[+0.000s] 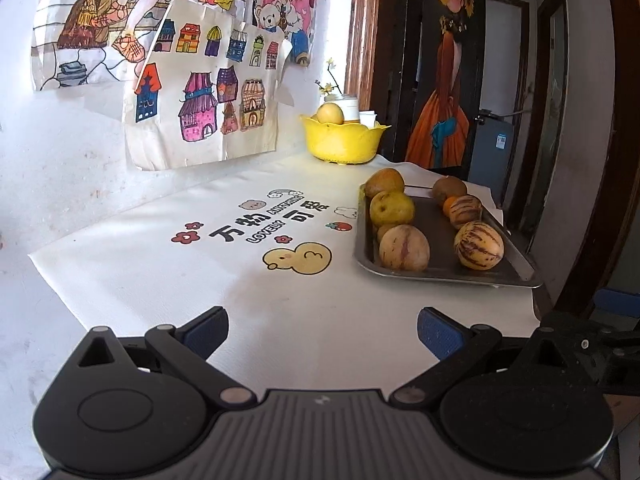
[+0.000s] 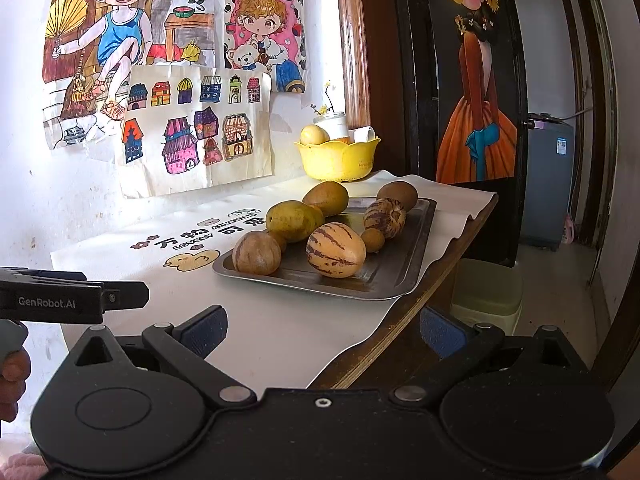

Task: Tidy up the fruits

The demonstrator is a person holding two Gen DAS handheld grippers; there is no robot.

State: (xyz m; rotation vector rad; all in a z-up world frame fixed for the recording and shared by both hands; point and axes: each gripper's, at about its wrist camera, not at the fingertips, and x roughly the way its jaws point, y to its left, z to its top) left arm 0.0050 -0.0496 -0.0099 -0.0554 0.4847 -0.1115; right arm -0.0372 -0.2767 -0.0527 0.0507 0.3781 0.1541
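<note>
1. Left gripper [image 1: 322, 334]: jaws spread wide, nothing between the blue pads [image 1: 434, 334], hovering over the white tablecloth [image 1: 160, 280] near the table's front.
2. Right gripper [image 2: 322, 334]: also wide open, empty, sitting over the front table edge [image 2: 400, 332]; tray ahead of it, apart.
3. Metal tray [image 1: 516, 276] on the cloth, right side of the table, holds the loose fruit.
4. On the tray, near end: two striped pepino melons, one pale [image 2: 336, 250], one duller tan [image 2: 257, 253].
5. Behind them a yellow-green pear [image 2: 294, 220] and a third striped melon [image 2: 385, 216]; a small round brown fruit [image 2: 373, 239] sits just beside that melon.
6. Far end of tray: two brown kiwi-like fruits [image 2: 326, 197], one each side.
7. In the left view a bit of an orange fruit [image 1: 450, 203] shows beside a striped melon, mostly hidden.
8. Yellow bowl [image 2: 338, 160] at the back by the wall, apart from the tray; one yellow apple-like fruit [image 2: 314, 135] in it.
9. White jar [image 2: 334, 126] with a small flower sprig stands behind the bowl.
10. Children's drawings [image 2: 192, 140] taped to the wall behind.
</note>
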